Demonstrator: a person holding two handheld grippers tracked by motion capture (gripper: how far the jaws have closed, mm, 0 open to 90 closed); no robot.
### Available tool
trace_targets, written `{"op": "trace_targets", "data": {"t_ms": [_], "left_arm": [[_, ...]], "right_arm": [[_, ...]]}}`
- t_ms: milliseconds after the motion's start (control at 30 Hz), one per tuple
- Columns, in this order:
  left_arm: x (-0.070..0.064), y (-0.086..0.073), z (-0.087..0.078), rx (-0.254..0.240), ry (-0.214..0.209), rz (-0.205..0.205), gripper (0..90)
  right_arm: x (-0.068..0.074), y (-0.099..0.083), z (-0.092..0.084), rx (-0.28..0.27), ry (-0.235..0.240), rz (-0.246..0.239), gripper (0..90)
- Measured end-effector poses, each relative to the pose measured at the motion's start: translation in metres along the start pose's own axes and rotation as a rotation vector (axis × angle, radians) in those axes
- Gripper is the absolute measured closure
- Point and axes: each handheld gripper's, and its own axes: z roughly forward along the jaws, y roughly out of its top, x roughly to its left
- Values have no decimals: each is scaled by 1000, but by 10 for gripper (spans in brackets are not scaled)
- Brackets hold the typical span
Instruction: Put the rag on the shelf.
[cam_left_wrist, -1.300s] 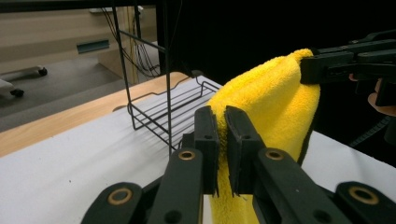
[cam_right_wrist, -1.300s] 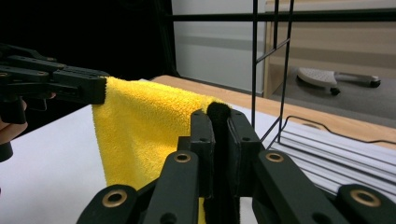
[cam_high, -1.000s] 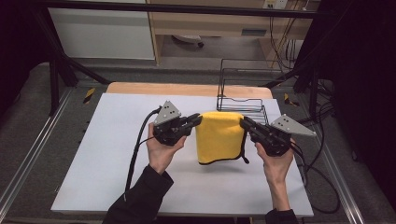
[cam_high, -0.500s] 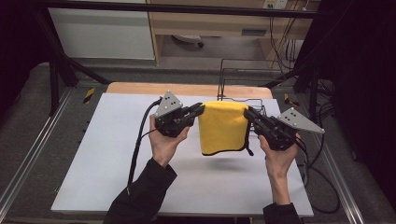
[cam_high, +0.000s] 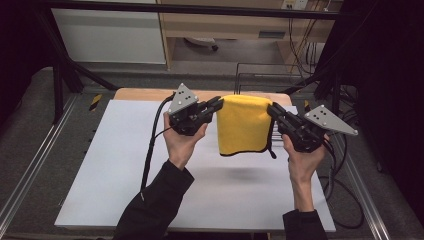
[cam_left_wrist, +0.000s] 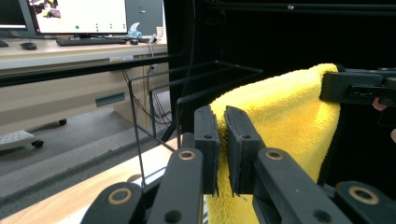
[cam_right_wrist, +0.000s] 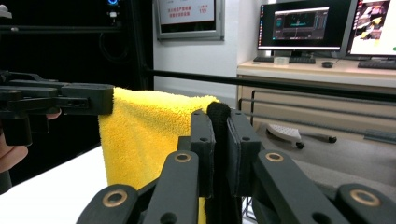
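Yellow cloth hangs folded in the air above the white surface, its shadow below at 6 o'clock. Left tongs pinch its top corner at 9 o'clock, right tongs the corner at 3 o'clock. Since a second ago both have lifted it clear, probably toward the wire rack at 12 o'clock

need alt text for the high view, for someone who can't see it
Two hand-held grippers, the left gripper and the right gripper, hold a folded yellow towel by its top corners above a white table. A black wire rack stands behind.
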Motion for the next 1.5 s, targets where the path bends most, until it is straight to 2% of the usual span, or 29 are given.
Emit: {"op": "trace_targets", "data": {"t_ms": [167, 500, 1000, 1500], "left_arm": [[0, 12, 4, -21, 7, 15, 836], [2, 32, 13, -63, 3, 18, 836], [6, 59, 29, -106, 11, 5, 837], [9, 92, 46, -131, 34, 31, 837]], "right_arm": [[-2, 9, 0, -27, -12, -5, 831], [-7, 28, 1, -76, -42, -17, 830], [-16, 58, 9, -110, -86, -44, 831], [-29, 86, 18, -148, -114, -51, 831]]}}
